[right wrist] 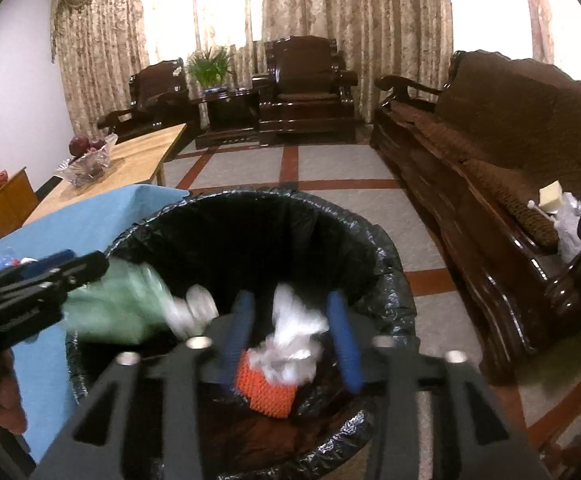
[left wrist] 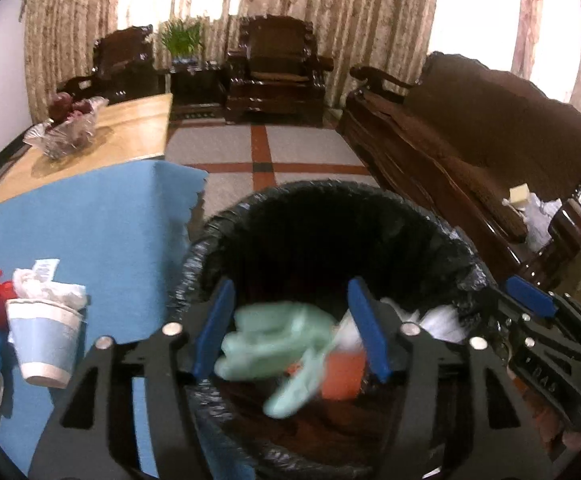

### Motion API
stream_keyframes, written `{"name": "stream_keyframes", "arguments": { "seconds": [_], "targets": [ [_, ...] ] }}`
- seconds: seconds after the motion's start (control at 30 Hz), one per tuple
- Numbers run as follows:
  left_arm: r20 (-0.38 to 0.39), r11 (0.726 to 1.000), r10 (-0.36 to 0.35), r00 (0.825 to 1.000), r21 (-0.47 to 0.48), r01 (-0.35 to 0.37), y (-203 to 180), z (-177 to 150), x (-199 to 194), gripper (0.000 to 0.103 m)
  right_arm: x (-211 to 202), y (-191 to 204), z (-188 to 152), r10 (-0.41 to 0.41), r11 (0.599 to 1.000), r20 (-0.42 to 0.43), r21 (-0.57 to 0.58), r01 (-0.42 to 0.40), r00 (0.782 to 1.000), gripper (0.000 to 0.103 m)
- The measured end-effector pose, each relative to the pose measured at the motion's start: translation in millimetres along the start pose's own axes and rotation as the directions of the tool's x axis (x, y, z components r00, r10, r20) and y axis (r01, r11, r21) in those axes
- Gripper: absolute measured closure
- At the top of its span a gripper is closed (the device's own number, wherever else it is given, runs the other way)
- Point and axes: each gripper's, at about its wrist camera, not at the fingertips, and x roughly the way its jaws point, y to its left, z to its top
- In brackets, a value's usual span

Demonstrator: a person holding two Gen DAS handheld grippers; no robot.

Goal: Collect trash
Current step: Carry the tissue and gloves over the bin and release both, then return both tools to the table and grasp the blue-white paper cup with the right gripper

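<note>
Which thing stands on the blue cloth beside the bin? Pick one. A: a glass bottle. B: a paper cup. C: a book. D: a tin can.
B: a pale blue and white paper cup stands on the blue cloth, left of the bin, among crumpled wrappers.

Glass fruit bowl [left wrist: 68, 130] sits on the wooden table [left wrist: 138, 120], dark sofa [right wrist: 502, 152] right, potted plant [right wrist: 210, 66] between two armchairs.
</note>
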Motion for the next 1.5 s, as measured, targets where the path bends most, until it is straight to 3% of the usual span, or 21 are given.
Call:
{"name": "stream_keyframes", "arguments": {
  "seconds": [0.07,0.2,0.37,0.47,0.77,0.97,1.23,1.5],
  "targets": [
    [0.021,1.0,0.016,1.0,-0.006,-0.016,4.5,1.5,-8.2,0.029,-2.4,5.4,0.2,-0.018,1.0,0.013,-0.01,0.019,1.0,0.023],
    [0.07,0.997,0.076,0.995,-0.012,-0.075,23.6,3.0,-30.1,0.017,-11.8,16.5,2.4,-0.058,0.998,0.052,-0.026,0.059,0.997,0.006],
    [0.111,0.985,0.168,0.979,-0.064,-0.162,61.8,-1.9,-62.5,0.014,-18.6,31.9,6.8,-0.023,0.999,0.054,-0.032,0.024,0.998,0.006],
    [0.13,0.968,0.243,0.961,-0.092,-0.232,87.6,-8.4,-83.9,0.014,-25.3,49.6,10.1,0.024,0.999,0.065,-0.039,-0.022,0.998,0.006],
    [0.124,0.878,0.469,0.874,-0.175,-0.447,166.7,-44.4,-145.3,0.014,-41.1,145.3,16.7,0.19,0.972,0.101,-0.162,-0.172,0.977,0.006],
    [0.093,0.818,0.558,0.825,-0.231,-0.528,212.4,-60.5,-166.8,0.014,-33.8,213.4,8.4,0.299,0.937,0.071,-0.212,-0.278,0.952,0.006],
    [0.055,0.795,0.575,0.816,-0.274,-0.542,247.8,-84.4,-171.5,0.014,-2.0,290.9,-19.3,0.339,0.904,0.003,-0.279,-0.325,0.941,0.007],
    [0.034,0.782,0.586,0.81,-0.285,-0.554,264.1,-98.5,-171.7,0.014,32.4,321.0,-39.9,0.317,0.897,-0.073,-0.301,-0.324,0.945,0.007]
  ]
}}
